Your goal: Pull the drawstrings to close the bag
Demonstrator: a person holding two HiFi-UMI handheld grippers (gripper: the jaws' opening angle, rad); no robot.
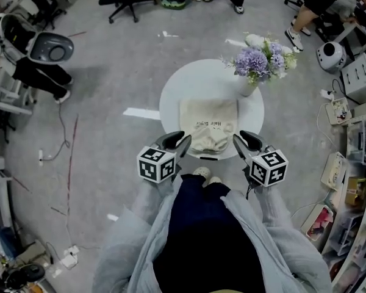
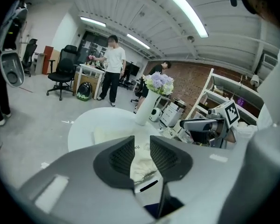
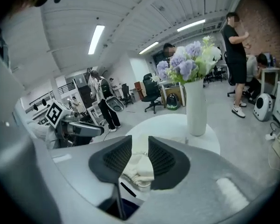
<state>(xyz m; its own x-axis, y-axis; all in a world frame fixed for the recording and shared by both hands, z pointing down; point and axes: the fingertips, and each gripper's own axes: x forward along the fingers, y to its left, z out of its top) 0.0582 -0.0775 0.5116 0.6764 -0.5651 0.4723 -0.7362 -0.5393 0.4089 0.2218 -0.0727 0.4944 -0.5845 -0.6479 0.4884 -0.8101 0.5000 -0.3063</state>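
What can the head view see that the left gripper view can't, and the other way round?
Only the head view shows the person's grey sleeves and dark lap, the marker cube on the left tool, and the floor all round the table. Only the left gripper view shows the ceiling lights and a brick wall. Both show the round white table, the cream bag lying on it, the vase of purple flowers, the right tool and the left tool's jaws.
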